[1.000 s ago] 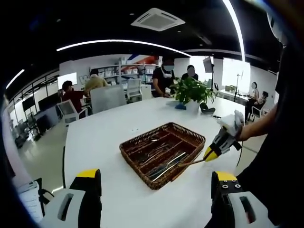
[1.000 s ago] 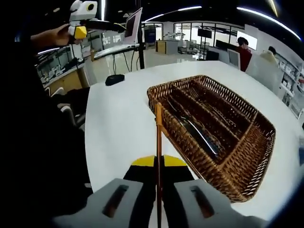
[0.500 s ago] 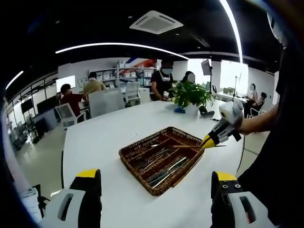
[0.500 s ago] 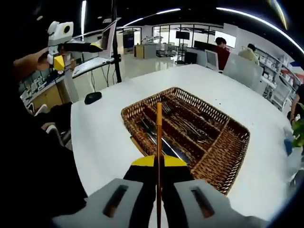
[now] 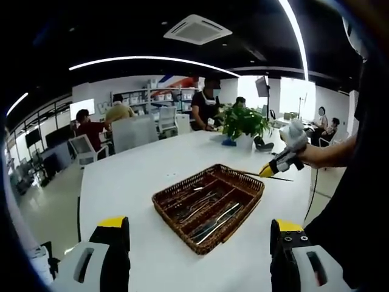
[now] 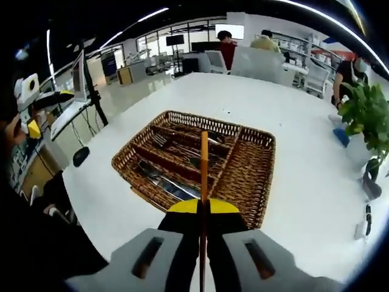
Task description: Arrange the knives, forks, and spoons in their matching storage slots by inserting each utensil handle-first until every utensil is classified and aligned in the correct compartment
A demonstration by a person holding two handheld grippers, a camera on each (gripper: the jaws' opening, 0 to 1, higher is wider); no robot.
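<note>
I see a rectangular woven wicker basket (image 6: 243, 176) on the smooth white table (image 6: 304, 201), split by wicker dividers into long slots holding shiny metal cutlery (image 6: 167, 182). My right gripper (image 6: 203, 210) is clamped on a thin, straight wooden-coloured utensil handle (image 6: 204, 167), which runs up from the jaws and ends above the basket's middle slots. In the left gripper view, my left gripper (image 5: 197, 234) hangs with jaws wide apart, the basket (image 5: 209, 201) just beyond them.
</note>
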